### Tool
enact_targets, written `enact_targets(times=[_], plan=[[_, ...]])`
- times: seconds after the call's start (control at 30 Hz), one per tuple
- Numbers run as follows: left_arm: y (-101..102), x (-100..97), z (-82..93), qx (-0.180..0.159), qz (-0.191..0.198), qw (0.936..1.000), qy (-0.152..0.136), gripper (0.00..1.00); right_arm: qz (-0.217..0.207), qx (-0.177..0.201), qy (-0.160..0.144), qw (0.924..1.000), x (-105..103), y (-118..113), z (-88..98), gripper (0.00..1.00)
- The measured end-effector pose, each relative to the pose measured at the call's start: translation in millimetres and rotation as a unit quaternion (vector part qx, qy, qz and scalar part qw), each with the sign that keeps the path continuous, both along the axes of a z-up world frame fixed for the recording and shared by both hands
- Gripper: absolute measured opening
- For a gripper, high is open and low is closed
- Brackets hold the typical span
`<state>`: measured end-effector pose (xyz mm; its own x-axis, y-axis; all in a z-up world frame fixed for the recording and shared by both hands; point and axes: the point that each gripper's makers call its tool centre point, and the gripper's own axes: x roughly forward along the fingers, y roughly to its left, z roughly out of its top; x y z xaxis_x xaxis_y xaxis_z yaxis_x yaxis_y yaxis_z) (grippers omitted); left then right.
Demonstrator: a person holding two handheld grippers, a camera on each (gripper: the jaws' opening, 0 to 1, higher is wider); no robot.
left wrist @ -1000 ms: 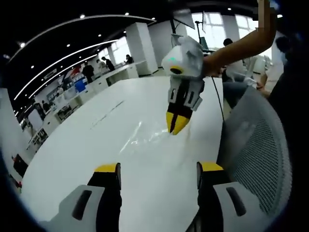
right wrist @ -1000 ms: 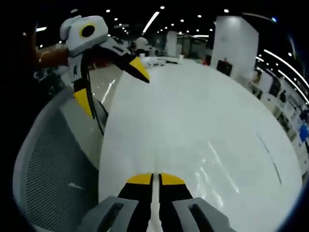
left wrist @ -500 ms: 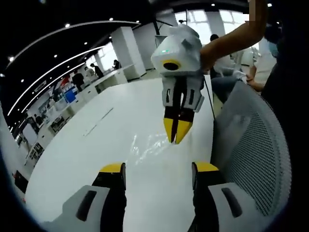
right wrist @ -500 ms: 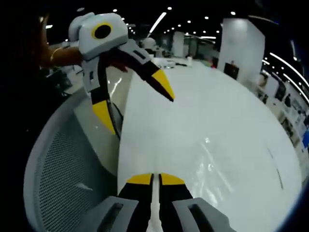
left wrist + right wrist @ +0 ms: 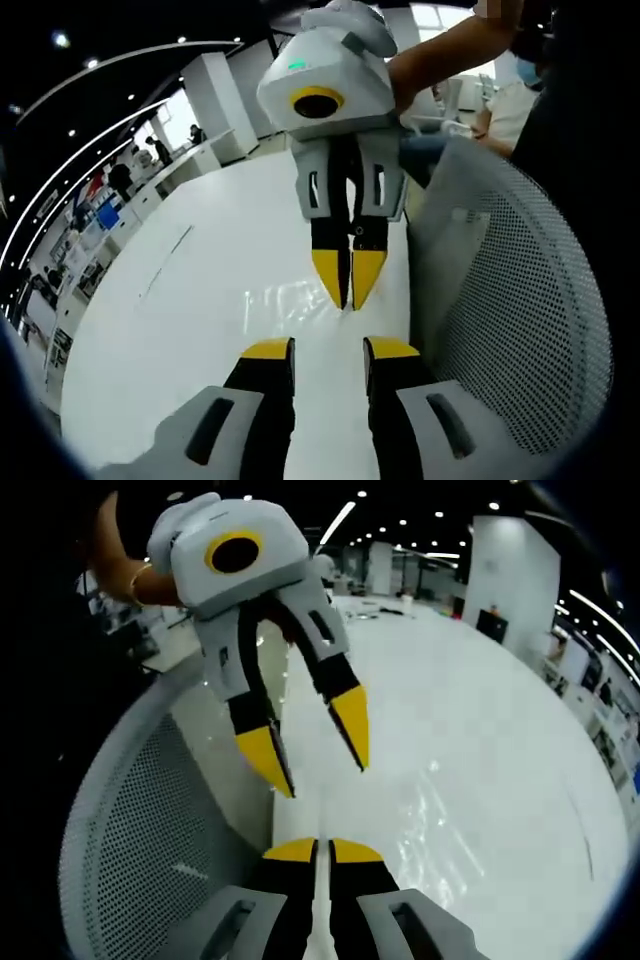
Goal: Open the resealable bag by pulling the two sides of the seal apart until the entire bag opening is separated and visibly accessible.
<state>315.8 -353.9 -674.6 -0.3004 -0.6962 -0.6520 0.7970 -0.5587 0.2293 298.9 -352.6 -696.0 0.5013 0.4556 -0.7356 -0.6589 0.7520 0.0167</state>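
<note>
The bag [image 5: 290, 300] lies flat on the white table [image 5: 180, 300], a clear glinting sheet just beyond the right gripper [image 5: 348, 300], whose jaws are pressed together on what looks like the bag's near edge. The left gripper [image 5: 315, 760] hangs spread just beside it, holding nothing. A good next move would likely be closing it on the opposite lip, close to the right gripper, then drawing the two apart evenly. Whether the bag holds anything cannot be told. A mesh chair [image 5: 520, 330] stands beside the table.

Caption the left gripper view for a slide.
Right gripper, jaws shut, pinches the clear bag on the white table; left gripper open nearby.
</note>
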Motion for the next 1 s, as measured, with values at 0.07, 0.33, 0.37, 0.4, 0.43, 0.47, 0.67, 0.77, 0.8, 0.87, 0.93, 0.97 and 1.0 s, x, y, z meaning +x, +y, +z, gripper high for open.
enact_targets(times=[0.07, 0.33, 0.37, 0.4, 0.43, 0.47, 0.67, 0.77, 0.8, 0.87, 0.93, 0.97, 1.0], plan=[[-0.6, -2.5, -1.5, 0.002, -0.008, 1.0000, -0.003, 0.24, 0.003, 0.000, 0.003, 1.0000, -1.1, 2.3, -0.5, 0.00], [-1.4, -17.3, -10.2, 0.023, -0.060, 0.9975, -0.028, 0.07, 0.012, -0.004, 0.001, 0.9999, -1.7, 9.2, -0.3, 0.00], [-1.1, -17.7, -11.1, 0.025, -0.064, 0.9970, -0.034, 0.04, 0.013, -0.005, 0.000, 0.9999, -1.7, 9.3, -0.2, 0.00], [1.0, -20.7, -13.6, 0.031, -0.079, 0.9954, -0.044, 0.04, 0.015, -0.015, -0.002, 0.9998, -2.1, 8.3, -0.4, 0.00], [0.6, -22.3, -14.3, 0.030, -0.083, 0.9948, -0.051, 0.02, 0.023, -0.024, -0.001, 0.9995, -3.8, 9.1, -0.8, 0.00], [0.7, -22.9, -14.6, 0.030, -0.085, 0.9946, -0.052, 0.01, 0.024, -0.025, -0.001, 0.9994, -4.2, 9.7, -0.9, 0.00], [4.7, -27.7, -21.2, 0.035, -0.131, 0.9876, -0.078, 0.00, 0.047, -0.071, -0.016, 0.9962, -7.7, 11.5, -6.7, 0.00], [4.8, -26.5, -21.9, 0.038, -0.134, 0.9868, -0.083, 0.00, 0.053, -0.095, -0.034, 0.9935, -7.1, 13.5, -8.2, 0.01], [4.4, -26.3, -21.8, 0.037, -0.133, 0.9871, -0.081, 0.00, 0.052, -0.102, -0.039, 0.9927, -6.7, 14.1, -9.4, 0.01], [4.9, -26.6, -20.9, 0.038, -0.131, 0.9879, -0.074, 0.00, 0.049, -0.105, -0.042, 0.9924, -6.3, 14.8, -10.8, 0.02], [4.6, -27.2, -20.2, 0.036, -0.128, 0.9885, -0.071, 0.00, 0.048, -0.106, -0.043, 0.9923, -6.0, 14.6, -10.7, 0.02], [4.5, -27.2, -20.2, 0.035, -0.127, 0.9887, -0.070, 0.00, 0.043, -0.104, -0.047, 0.9925, -4.0, 14.0, -9.7, 0.02], [4.4, -26.9, -20.2, 0.034, -0.121, 0.9897, -0.067, 0.00, 0.038, -0.104, -0.048, 0.9927, -3.3, 13.6, -9.3, 0.02]])
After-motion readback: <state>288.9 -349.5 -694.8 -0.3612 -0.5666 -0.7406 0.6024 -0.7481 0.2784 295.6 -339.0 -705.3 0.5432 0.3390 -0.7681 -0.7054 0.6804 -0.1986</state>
